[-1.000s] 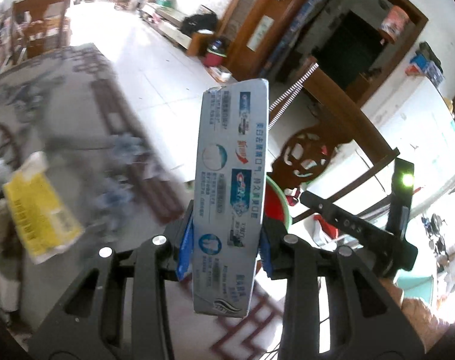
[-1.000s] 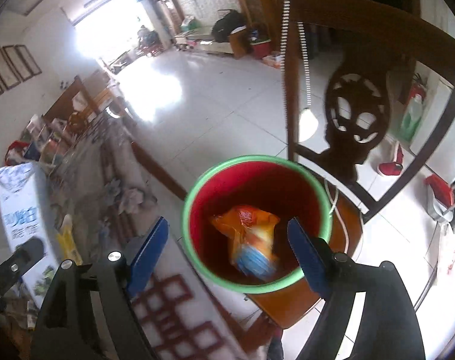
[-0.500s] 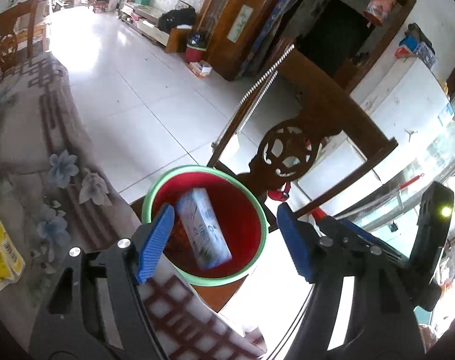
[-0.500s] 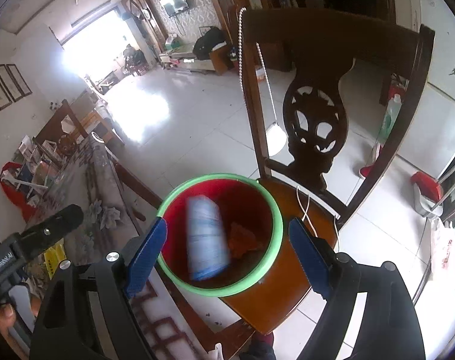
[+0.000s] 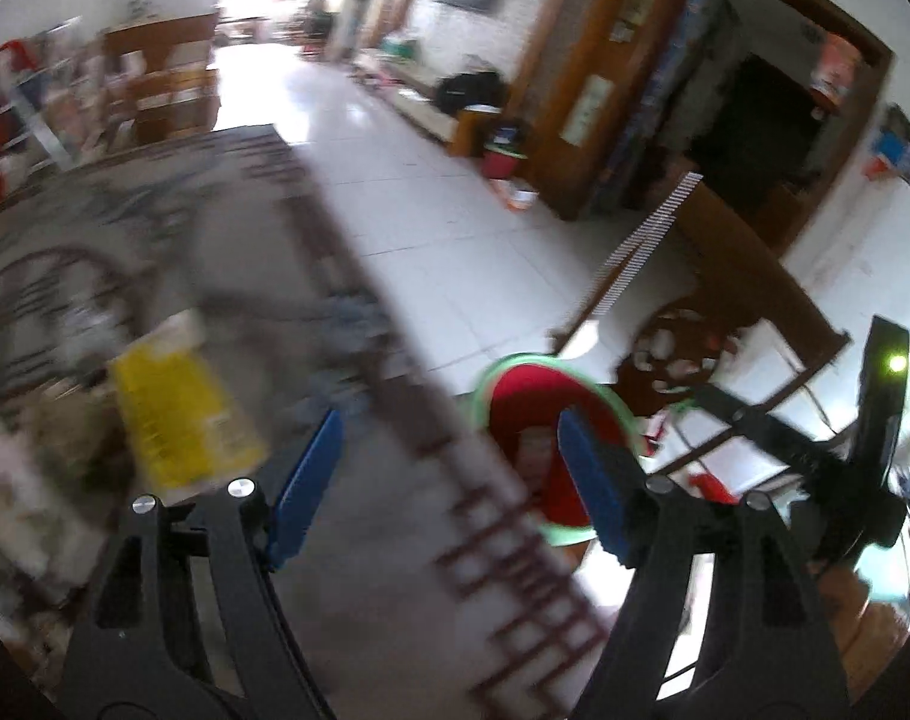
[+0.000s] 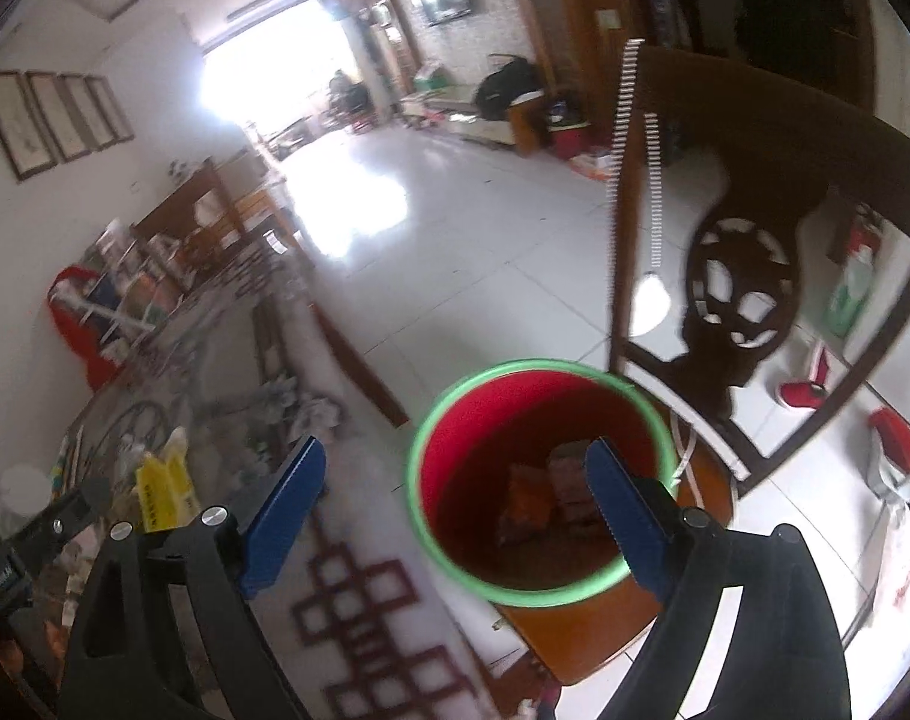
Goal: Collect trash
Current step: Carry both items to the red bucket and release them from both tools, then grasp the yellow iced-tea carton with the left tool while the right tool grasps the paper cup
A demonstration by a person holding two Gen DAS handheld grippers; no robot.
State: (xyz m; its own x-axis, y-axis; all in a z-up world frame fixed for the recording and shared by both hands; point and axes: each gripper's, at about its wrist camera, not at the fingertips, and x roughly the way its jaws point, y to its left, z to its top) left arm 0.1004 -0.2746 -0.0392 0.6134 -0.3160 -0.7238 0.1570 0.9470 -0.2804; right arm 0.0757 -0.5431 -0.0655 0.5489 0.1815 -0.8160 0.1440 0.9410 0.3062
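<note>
Trash lies inside the red bucket (image 6: pixel 539 480) on the chair seat (image 6: pixel 581 630); both the left gripper (image 5: pixel 449 480) and right gripper (image 6: pixel 455 504) are opening, nothing between them.

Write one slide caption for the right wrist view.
Right gripper, jaws opening and empty, above red bucket holding trash on a wooden chair.
</note>
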